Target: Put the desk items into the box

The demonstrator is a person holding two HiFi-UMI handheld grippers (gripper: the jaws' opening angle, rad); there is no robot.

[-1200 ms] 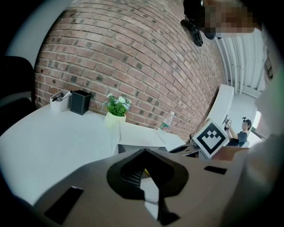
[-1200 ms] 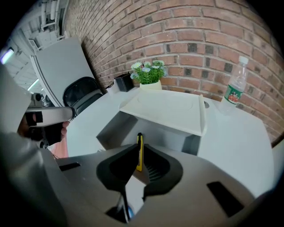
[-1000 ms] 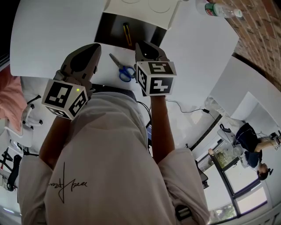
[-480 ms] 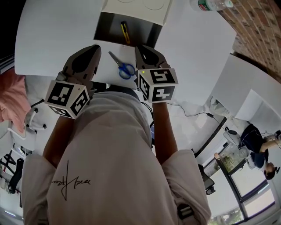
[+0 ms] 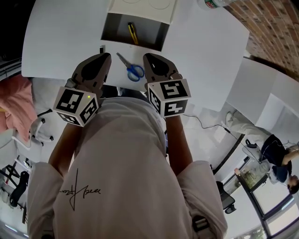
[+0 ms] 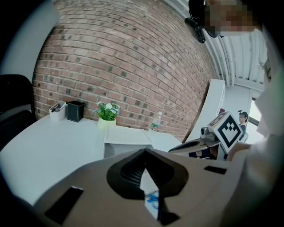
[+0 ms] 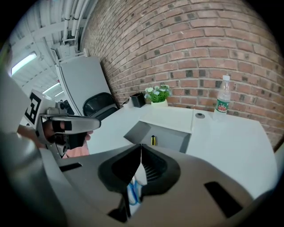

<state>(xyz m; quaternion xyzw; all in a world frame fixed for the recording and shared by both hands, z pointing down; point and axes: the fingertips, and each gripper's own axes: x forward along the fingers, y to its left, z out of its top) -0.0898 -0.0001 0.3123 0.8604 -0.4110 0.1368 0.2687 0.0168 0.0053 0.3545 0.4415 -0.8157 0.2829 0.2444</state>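
Observation:
Blue-handled scissors (image 5: 131,69) lie on the white table (image 5: 60,37), just in front of the open box (image 5: 110,31). A yellow utility knife (image 5: 132,32) lies inside the box. My left gripper (image 5: 104,56) hovers left of the scissors with its jaws shut and empty. To their right is my right gripper (image 5: 147,57); its jaws have just been closing, with nothing between them. In the left gripper view, the scissors (image 6: 153,199) show below the left gripper (image 6: 144,151). In the right gripper view, the scissors (image 7: 132,193) lie under the right gripper (image 7: 141,146), and the box (image 7: 137,129) lies ahead.
A water bottle (image 7: 223,103), a potted plant (image 7: 158,94) and a black pen holder (image 6: 76,111) stand along the brick wall behind the box. The box's white flap (image 5: 145,8) lies open at the back. A person (image 5: 276,159) stands far off on the right.
Both grippers have shifted a little above the table's near edge. The scissors and the knife have not moved.

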